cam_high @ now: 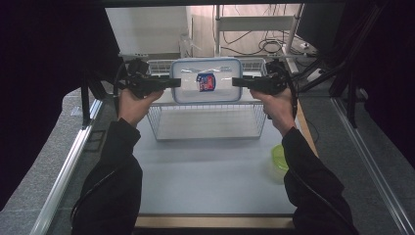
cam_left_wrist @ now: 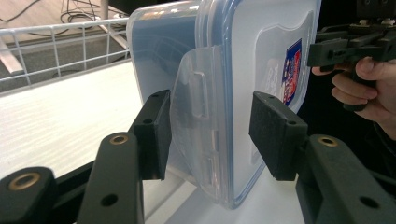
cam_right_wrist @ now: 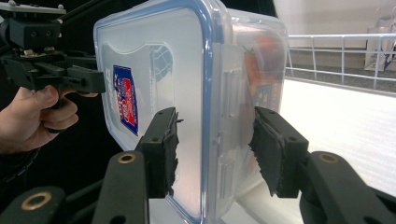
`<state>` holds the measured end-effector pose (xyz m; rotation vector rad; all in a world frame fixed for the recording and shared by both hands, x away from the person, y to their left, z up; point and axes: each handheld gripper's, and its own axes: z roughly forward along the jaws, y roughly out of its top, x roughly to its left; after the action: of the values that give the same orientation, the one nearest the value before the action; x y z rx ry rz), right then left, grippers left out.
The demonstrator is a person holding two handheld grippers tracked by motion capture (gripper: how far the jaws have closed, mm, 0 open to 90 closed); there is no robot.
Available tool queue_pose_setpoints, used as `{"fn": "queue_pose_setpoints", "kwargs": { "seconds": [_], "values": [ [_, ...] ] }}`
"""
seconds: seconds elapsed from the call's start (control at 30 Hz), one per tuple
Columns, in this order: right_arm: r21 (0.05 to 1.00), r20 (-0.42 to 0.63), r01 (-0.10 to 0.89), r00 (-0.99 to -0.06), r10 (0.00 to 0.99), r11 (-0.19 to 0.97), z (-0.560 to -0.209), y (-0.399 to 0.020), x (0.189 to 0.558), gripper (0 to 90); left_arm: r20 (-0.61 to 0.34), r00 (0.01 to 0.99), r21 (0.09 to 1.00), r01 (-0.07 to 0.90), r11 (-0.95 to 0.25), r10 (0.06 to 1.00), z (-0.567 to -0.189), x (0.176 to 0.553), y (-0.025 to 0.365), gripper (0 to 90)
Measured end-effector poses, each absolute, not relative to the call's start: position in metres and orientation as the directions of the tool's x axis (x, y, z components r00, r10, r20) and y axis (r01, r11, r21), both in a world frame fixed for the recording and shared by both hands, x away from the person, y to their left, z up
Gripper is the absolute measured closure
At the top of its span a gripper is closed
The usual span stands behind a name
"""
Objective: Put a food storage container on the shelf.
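- Lidded container point(cam_high: 206, 81): translucent plastic, rounded rectangle, blue-rimmed lid, held above the white wire basket point(cam_high: 208, 122).
- Left tool point(cam_high: 172, 82): clamps its left end.
- Right tool point(cam_high: 240, 82): clamps its right end.

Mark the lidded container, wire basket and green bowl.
lidded container point(cam_high: 191, 81), high view, clear lid left of the label.
wire basket point(cam_high: 205, 122), high view, front wire wall.
green bowl point(cam_high: 279, 157), high view, visible rim by the right sleeve.

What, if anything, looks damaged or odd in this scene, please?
The inner pad of the right gripper looks torn and ragged along its edge beside the lidded plastic container. Nothing else stands out.
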<state>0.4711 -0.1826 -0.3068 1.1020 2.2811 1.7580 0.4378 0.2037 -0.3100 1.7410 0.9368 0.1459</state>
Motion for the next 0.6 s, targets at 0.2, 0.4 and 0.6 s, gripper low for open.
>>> {"fn": "queue_pose_setpoints", "kwargs": {
  "seconds": [0.2, 0.4, 0.6],
  "values": [
    [0.857, 0.369, 0.506, -0.736, 0.568, 0.097, -0.3093, -0.1809, 0.478, 51.3, -0.355, 0.669, 0.854, 0.517, -0.066, 0.652, -0.315, 0.4429, 0.2045, 49.4],
    [0.85, 0.373, 0.516, -0.73, 0.573, 0.103, -0.3078, -0.1784, 0.4803, 50.8, -0.36, 0.663, 0.855, 0.516, -0.053, 0.656, -0.3162, 0.4449, 0.2059, 48.7],
    [0.856, 0.339, 0.501, -0.728, 0.596, 0.125, -0.3065, -0.1745, 0.4815, 47.3, -0.312, 0.668, 0.879, 0.472, -0.061, 0.676, -0.3196, 0.4446, 0.2036, 45.9]
  ]
}}
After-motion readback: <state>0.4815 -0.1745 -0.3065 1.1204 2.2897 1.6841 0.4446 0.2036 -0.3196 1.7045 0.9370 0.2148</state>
